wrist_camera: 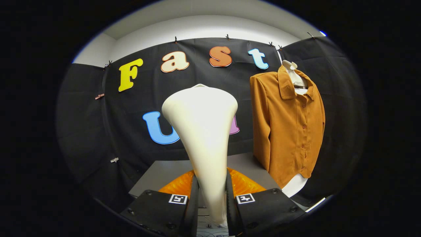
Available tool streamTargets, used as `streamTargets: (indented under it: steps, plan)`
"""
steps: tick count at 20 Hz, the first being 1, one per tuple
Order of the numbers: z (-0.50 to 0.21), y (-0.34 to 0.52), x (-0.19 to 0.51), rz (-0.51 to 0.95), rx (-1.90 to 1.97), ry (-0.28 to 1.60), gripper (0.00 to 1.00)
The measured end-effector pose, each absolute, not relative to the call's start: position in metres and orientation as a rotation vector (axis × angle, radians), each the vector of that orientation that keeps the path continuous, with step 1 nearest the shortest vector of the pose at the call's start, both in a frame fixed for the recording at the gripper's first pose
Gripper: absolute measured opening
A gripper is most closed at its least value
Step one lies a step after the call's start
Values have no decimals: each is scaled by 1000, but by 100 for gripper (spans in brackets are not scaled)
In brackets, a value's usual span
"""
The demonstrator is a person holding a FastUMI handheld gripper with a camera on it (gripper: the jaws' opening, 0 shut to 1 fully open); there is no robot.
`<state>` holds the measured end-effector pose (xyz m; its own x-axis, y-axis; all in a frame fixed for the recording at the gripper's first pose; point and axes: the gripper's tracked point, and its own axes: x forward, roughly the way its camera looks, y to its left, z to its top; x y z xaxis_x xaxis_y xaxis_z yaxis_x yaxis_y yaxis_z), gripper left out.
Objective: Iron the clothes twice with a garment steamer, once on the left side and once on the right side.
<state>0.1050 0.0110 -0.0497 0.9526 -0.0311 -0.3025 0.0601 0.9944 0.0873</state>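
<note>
Gripping the garment steamer (204, 131) upright, the claw (212, 204) is clamping its narrow neck from both sides.
Orange shirt (286, 125) is hanging beyond, off to the right, so the wide head probably needs swinging over there.

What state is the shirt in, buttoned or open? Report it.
Buttoned: the brown shirt hangs closed down its front, beyond the gripper, which is shut on the white steamer.

Cream-white flared plastic steamer head (200, 131) clamped between black gripper fingers (212, 200) — blocks straight ahead. Rust-orange buttoned shirt on white hanger (289, 125) beyond, right — open gap between them; grey tabletop (164, 172) below.
</note>
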Motion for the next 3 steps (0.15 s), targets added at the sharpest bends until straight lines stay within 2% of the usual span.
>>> streamTargets:
  steps: [3]
  plan:
    - [-50,12,107,-44,94,305,39]
